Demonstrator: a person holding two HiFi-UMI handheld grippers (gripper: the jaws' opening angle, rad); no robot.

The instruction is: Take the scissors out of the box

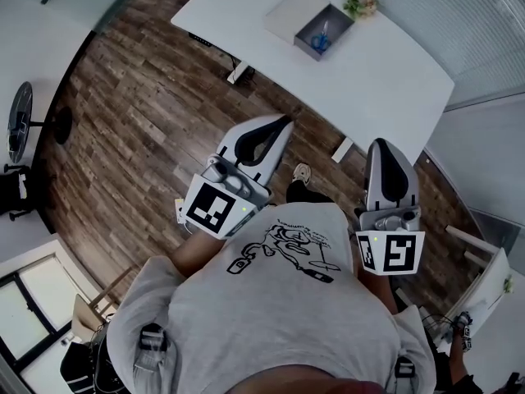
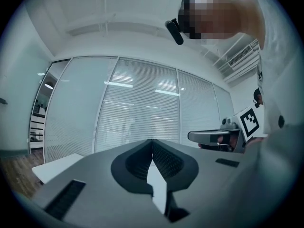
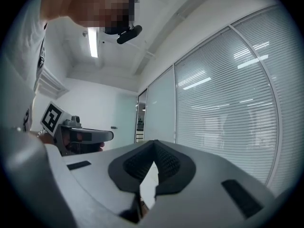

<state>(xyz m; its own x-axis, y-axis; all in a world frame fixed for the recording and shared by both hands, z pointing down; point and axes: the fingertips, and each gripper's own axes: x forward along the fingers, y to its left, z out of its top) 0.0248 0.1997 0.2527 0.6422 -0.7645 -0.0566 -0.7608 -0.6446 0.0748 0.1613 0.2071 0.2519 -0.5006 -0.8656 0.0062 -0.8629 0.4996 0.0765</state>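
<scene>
The left hand-held gripper [image 1: 281, 125] and the right hand-held gripper [image 1: 382, 146] are both pressed together and empty. They are held level, well short of the counter [image 1: 385, 80], likely because the person is only approaching. The scissors [image 1: 321, 38] lie in the open grey box [image 1: 304, 47] on the counter. Only their blue handles show, and the blades are too small to make out.

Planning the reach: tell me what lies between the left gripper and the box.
Head view: only wood floor, then bare white tabletop up to the box.
</scene>
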